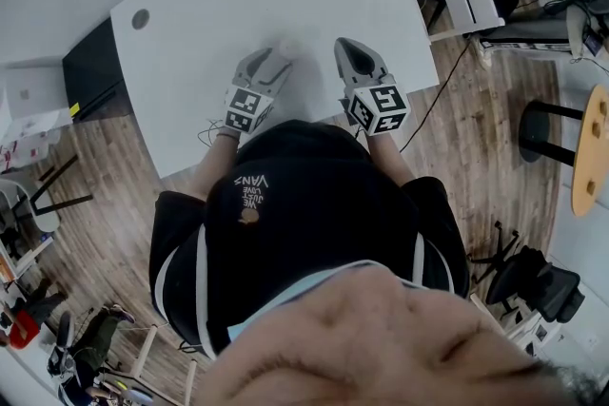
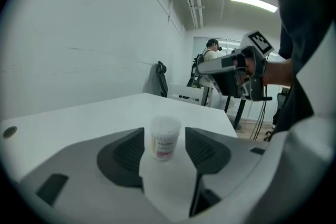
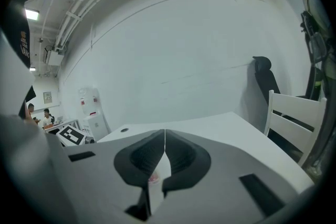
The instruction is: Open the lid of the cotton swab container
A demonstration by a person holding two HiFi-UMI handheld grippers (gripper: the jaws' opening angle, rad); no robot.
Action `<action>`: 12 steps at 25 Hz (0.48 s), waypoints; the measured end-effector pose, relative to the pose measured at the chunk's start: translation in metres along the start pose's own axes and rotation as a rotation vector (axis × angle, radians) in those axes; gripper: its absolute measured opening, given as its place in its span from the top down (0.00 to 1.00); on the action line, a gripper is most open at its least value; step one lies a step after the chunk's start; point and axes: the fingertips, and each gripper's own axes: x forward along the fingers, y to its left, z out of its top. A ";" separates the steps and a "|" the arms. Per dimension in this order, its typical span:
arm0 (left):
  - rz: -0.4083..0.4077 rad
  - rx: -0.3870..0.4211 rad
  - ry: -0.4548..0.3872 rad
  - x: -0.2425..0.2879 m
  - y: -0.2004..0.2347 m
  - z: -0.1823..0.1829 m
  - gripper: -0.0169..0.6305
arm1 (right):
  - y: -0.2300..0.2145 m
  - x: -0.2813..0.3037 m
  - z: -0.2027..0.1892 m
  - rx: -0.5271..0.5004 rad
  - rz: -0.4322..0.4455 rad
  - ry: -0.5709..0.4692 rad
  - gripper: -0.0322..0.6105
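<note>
We are logging from the gripper views alone: cotton swab container [image 2: 165,140] between left gripper's [image 2: 164,131] parted jaws; right gripper [image 3: 165,135] closed.

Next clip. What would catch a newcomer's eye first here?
A small cotton swab container stands alone on the white table. It is framed between the open jaws of the left hand-held gripper, with a gap on each side. The right hand-held gripper is just to its right in the head view, jaws shut with nothing between them.
</note>
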 end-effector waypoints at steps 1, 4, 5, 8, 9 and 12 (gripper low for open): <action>-0.001 0.001 0.007 0.001 -0.001 -0.003 0.63 | 0.000 -0.001 -0.001 0.001 -0.001 0.002 0.93; 0.006 0.009 0.020 0.005 -0.003 -0.008 0.59 | -0.001 -0.004 -0.002 0.002 -0.006 0.002 0.93; 0.009 0.013 0.022 0.006 -0.002 -0.008 0.59 | -0.002 -0.005 -0.002 0.001 -0.009 0.003 0.93; 0.003 0.029 0.025 0.014 -0.005 -0.008 0.57 | -0.005 -0.008 -0.003 0.002 -0.017 0.006 0.93; 0.001 0.035 0.031 0.016 -0.006 -0.009 0.57 | -0.006 -0.009 -0.003 0.002 -0.020 0.006 0.93; 0.007 0.048 0.051 0.024 -0.006 -0.014 0.57 | -0.010 -0.012 -0.004 0.003 -0.028 0.008 0.93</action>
